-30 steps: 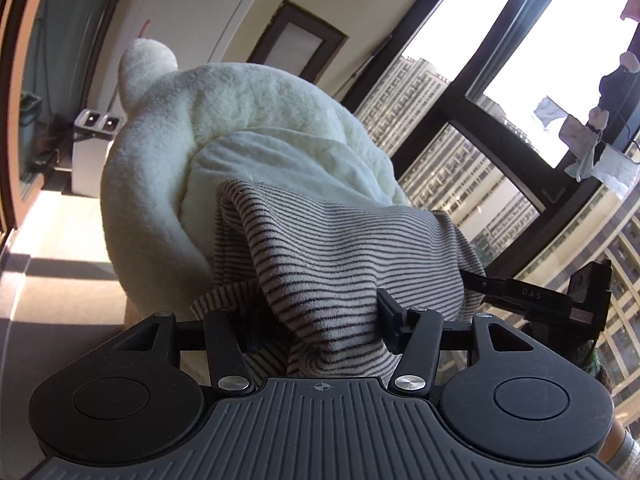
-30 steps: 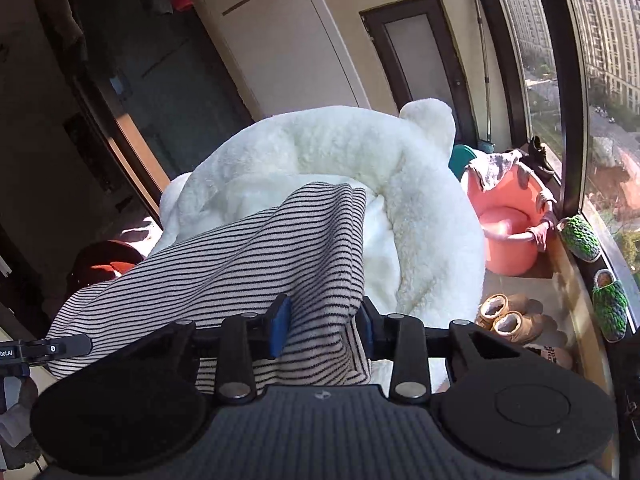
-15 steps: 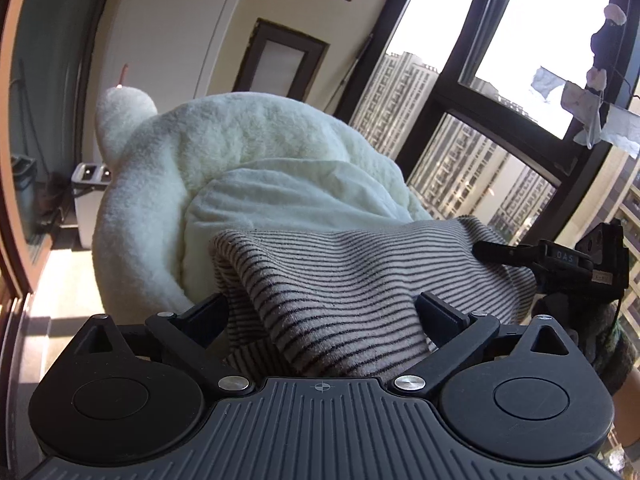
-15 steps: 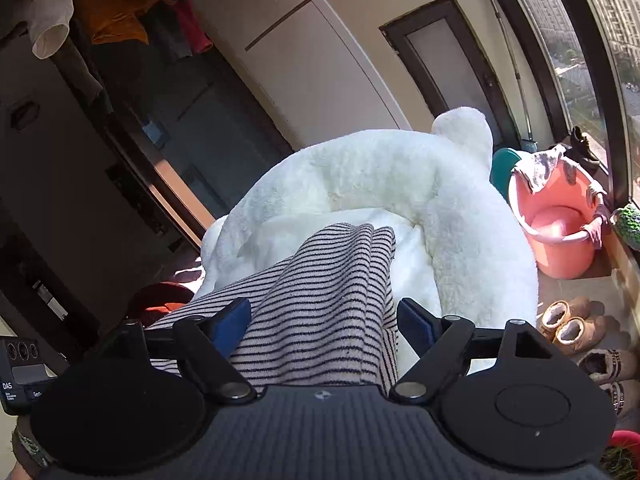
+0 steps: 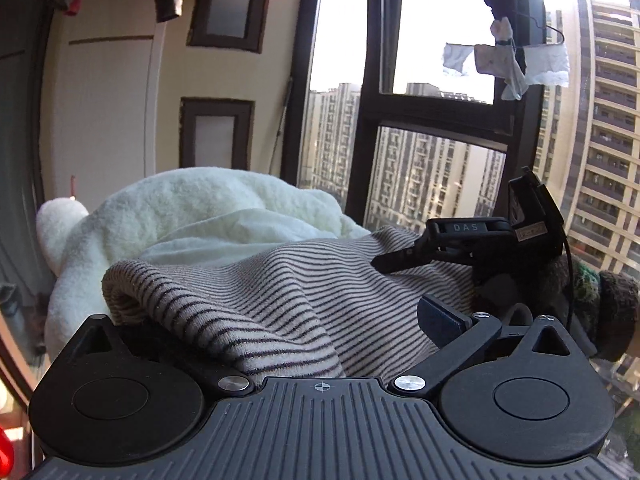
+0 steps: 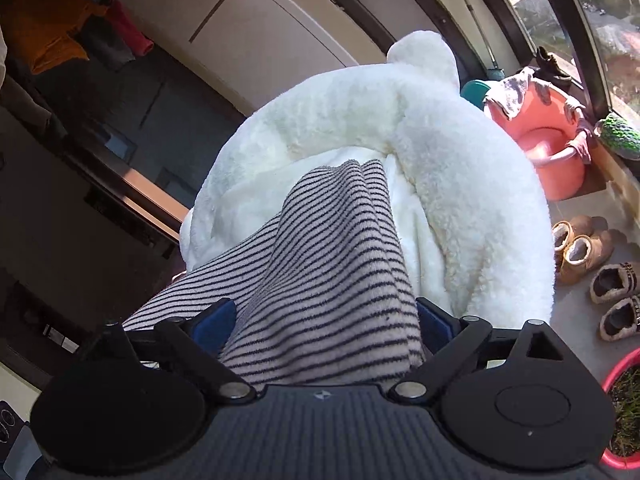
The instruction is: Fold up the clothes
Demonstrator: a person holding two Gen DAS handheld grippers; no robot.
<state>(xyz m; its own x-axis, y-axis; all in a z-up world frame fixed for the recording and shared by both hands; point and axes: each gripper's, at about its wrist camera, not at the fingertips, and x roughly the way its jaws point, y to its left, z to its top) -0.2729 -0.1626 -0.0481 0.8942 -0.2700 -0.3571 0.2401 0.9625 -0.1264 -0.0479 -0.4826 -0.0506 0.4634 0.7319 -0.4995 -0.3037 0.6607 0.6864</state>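
Striped garment [image 5: 280, 292] lies draped over a white fleecy mound [image 5: 192, 208], filling the lower centre of both wrist frames. We see the left gripper [image 5: 288, 320] with jaws spread wide, the cloth bunched between them but not clamped; its left finger is hidden under a fold. We see the right gripper [image 6: 324, 316] likewise wide, blue pads [image 6: 212, 320] either side of a raised ridge of the same stripes [image 6: 332, 264]. In the left view the right gripper's black body [image 5: 480, 240] sits at right of frame, resting on the cloth. A pink basin [image 6: 548, 152] and slippers [image 6: 580, 248] occupy the right edge.
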